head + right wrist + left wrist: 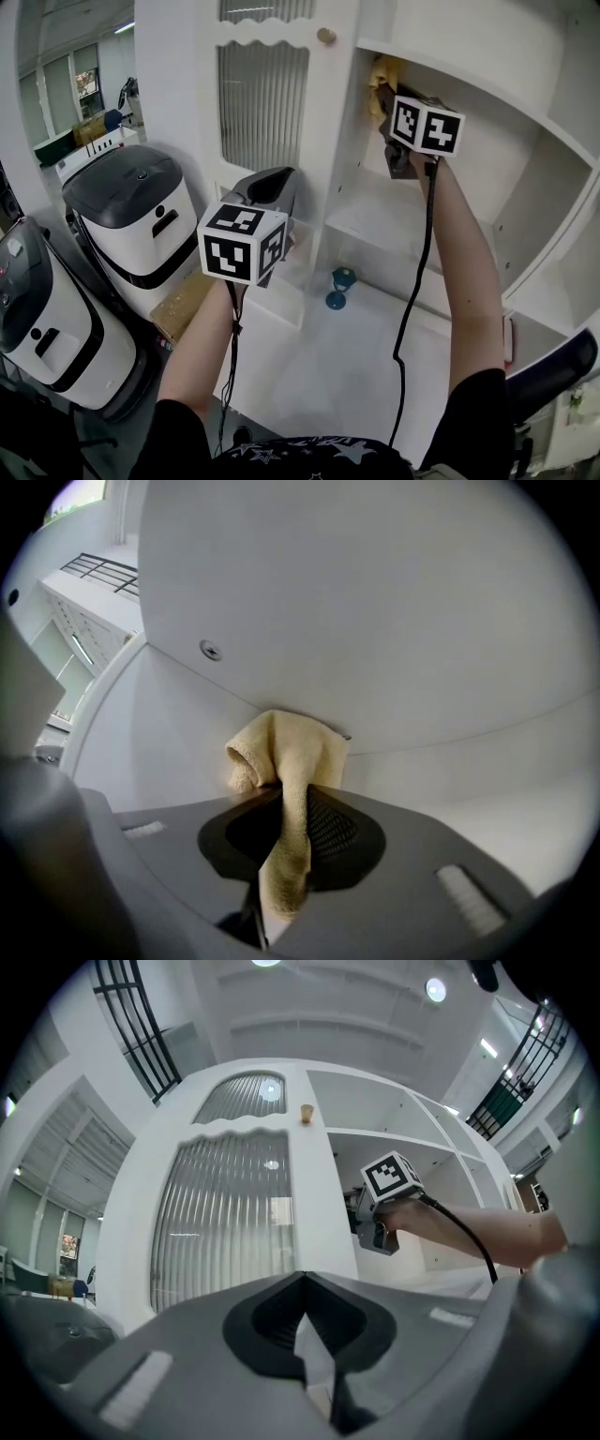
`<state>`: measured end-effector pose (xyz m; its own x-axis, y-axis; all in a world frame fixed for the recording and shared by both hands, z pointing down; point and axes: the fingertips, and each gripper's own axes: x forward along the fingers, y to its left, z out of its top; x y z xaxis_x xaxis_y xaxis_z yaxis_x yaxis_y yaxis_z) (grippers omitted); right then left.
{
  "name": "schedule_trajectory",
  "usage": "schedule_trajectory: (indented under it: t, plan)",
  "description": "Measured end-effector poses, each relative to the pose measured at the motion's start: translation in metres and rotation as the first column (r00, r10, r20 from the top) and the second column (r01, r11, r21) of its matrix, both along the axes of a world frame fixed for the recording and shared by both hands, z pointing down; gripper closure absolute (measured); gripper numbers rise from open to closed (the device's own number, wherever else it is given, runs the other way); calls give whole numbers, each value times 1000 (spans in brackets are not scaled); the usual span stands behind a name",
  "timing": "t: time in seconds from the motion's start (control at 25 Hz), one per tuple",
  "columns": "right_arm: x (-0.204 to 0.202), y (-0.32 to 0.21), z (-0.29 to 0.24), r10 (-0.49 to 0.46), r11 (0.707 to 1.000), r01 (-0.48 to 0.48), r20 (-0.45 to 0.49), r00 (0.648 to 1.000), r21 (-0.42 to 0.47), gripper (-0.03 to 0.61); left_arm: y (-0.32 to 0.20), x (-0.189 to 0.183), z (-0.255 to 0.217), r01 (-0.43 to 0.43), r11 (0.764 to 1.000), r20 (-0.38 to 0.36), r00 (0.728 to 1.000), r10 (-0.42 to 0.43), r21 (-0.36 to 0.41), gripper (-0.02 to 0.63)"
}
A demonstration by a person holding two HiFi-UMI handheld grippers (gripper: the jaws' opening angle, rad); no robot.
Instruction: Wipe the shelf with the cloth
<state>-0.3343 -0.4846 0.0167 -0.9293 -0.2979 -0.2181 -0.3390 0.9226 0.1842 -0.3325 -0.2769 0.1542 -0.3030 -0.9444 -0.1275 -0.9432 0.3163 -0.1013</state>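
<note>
1. Up in an open compartment of the white shelf unit, the yellow cloth is bunched against the seam where two white panels meet, near the compartment's left wall.
2. Seen from the head view, the cloth sits just above and ahead of the right gripper, close under the upper board.
3. The right gripper has its jaws clamped on the cloth: one strip runs down between them, and the rest puffs out past their tips.
4. A black cable hangs from that gripper along the person's outstretched right forearm.
5. The left gripper is held lower and well apart, in front of the cabinet door with ribbed glass.
6. Its jaws are closed together with nothing between them.
7. A round knob sits on the door's frame beside the shelves.
8. A small blue object stands on the white surface below the shelves.
9. Two white-and-black machines stand at the left on the floor.
</note>
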Motion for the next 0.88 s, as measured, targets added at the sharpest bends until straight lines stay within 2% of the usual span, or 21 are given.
schedule_trajectory:
  t: [0.36,0.6,0.88]
  plan:
    - [27,70,-7,-12,999,11,10,1000,32,499,18,14,-5,-88,996,17,996,88,-14,612]
    - [39,99,-8,-24,999,23,8,1000,43,499,23,24,-10,-139,990,42,989,140,-29,612]
    - [48,119,1,-33,999,31,53,998,37,499,23,26,-10,-183,982,50,982,184,-38,612]
